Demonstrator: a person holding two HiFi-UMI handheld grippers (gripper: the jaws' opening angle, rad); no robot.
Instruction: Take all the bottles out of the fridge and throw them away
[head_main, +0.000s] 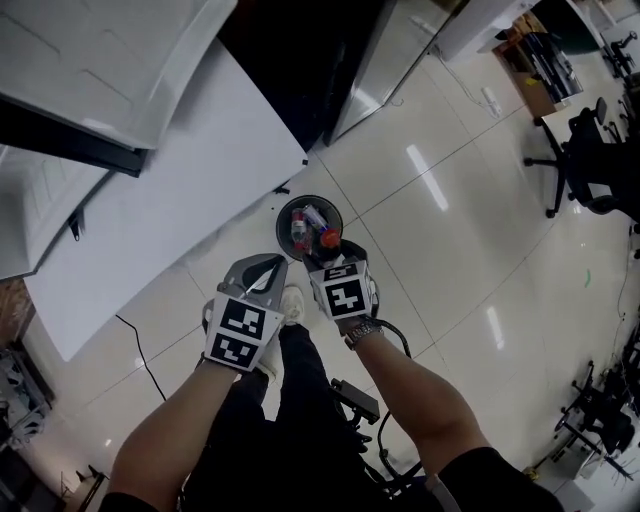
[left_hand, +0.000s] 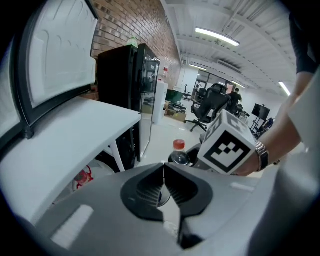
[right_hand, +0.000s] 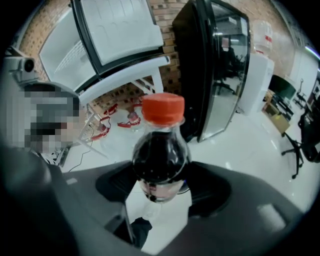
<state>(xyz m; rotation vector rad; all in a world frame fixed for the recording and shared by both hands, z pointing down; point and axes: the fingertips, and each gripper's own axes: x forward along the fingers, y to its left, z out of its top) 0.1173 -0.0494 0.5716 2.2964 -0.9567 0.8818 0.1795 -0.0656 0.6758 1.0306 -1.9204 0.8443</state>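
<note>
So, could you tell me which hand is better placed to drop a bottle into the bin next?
Right. The right tongs are shut on the cola bottle and sit at the rim of the bin in the head view. The left tongs are shut with nothing between them.

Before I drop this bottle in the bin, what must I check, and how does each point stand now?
1. Right gripper shut on the cola bottle: ok.
2. Red cap on the bottle: ok.
3. Bottle over the bin: ok, judging by the head view.
4. Room left in the bin: cannot tell; other bottles lie inside.
5. Left gripper shut, empty, beside the bin: ok.
</note>
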